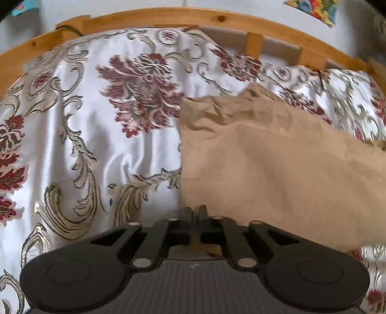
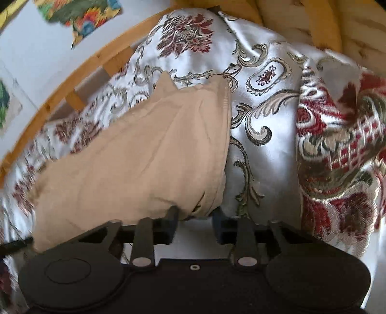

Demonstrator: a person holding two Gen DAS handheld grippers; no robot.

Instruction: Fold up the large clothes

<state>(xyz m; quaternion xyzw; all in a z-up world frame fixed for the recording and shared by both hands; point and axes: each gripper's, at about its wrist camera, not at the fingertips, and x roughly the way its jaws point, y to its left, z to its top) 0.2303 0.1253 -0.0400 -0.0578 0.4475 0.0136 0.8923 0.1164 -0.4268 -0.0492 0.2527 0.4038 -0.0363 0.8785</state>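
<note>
On the satin bedspread [image 1: 79, 135], white with embroidered red flowers and grey-gold scrolls, the tan garment [image 1: 277, 164] lies as a soft rumpled slab, its left edge running straight down toward me. Starting at the left, my left gripper [image 1: 195, 212] has its 2 fingers brought together at the garment's near corner; a sliver of tan shows between them, so I judge I have a thin pinch of the hem, though the contact itself is hard to see. That grip makes sense for folding: holding the near edge lets me carry it over the rest. Moving right, the cloth looks matte and brushed, creased into shallow ridges, against the glossy, slippery sheen beneath it. Further right, my right gripper [image 2: 194, 217] stands partly open, its fingers either side of the bunched, layered corner of the garment [image 2: 144, 157]; the folds bulge into the gap, but I cannot tell whether the pads press on them. Behind everything curves the wooden bed frame [image 1: 193, 19], knotty pine with slats.
</note>
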